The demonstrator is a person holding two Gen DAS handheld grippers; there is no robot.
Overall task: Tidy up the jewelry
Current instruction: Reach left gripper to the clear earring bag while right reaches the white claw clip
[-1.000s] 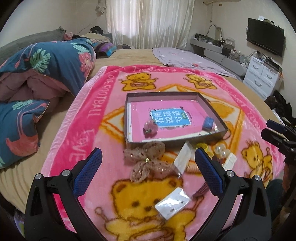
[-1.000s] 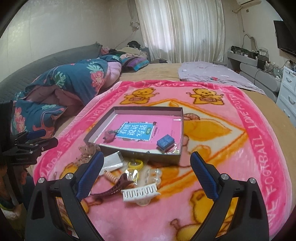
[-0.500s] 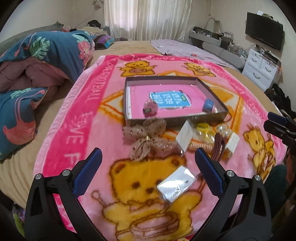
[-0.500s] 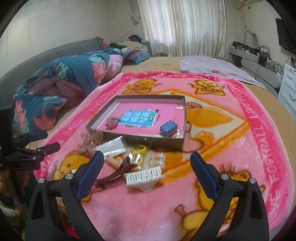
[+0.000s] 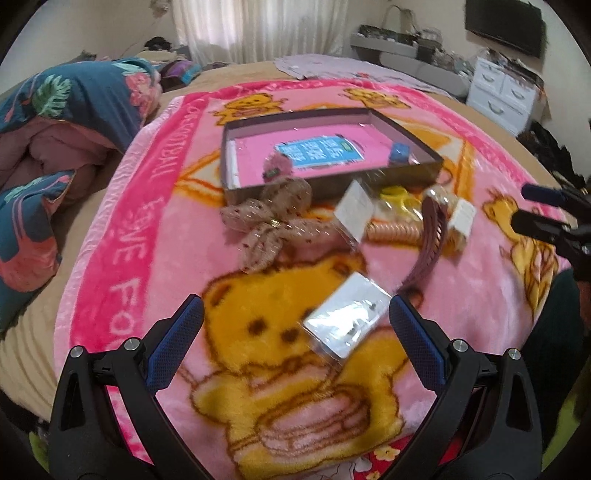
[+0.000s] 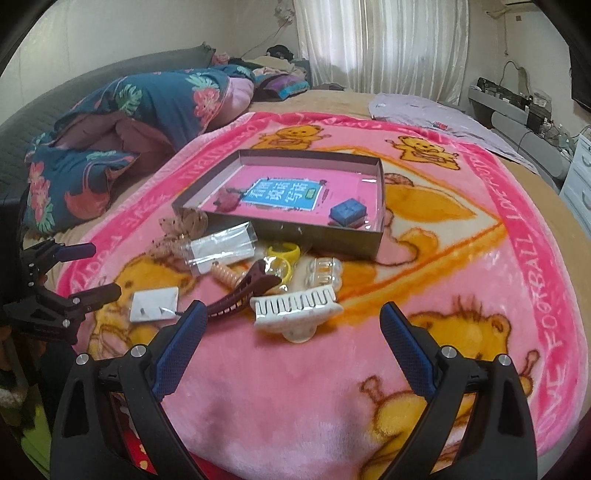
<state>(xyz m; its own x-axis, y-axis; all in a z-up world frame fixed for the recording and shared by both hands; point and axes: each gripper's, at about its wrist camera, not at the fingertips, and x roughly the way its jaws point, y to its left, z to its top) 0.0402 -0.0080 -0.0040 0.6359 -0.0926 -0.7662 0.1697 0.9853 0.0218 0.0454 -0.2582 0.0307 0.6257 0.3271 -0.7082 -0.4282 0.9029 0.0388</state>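
Observation:
A shallow grey box (image 5: 332, 184) (image 6: 284, 229) lies on the pink bear blanket, holding a small blue box (image 6: 347, 211) and a pink fuzzy piece (image 5: 276, 167). In front of it lie a beige bow (image 5: 273, 218), clear packets (image 5: 347, 319) (image 6: 221, 245), a maroon clip (image 6: 243, 291), a white claw clip (image 6: 295, 306), yellow rings (image 6: 282, 253) and a coil tie (image 5: 395, 233). My left gripper (image 5: 295, 332) is open just above the nearest packet. My right gripper (image 6: 291, 343) is open in front of the white clip. Both hold nothing.
A dark floral duvet (image 6: 140, 110) is heaped on the bed to the left. A lilac cloth (image 6: 424, 110) lies at the far side. White drawers (image 5: 506, 92) and a wall TV (image 5: 502, 16) stand at the right. The blanket's front edge is near both grippers.
Both grippers have dipped and moved closer to the loose items. The packet now sits between the left fingers' tips. Nothing was picked up.

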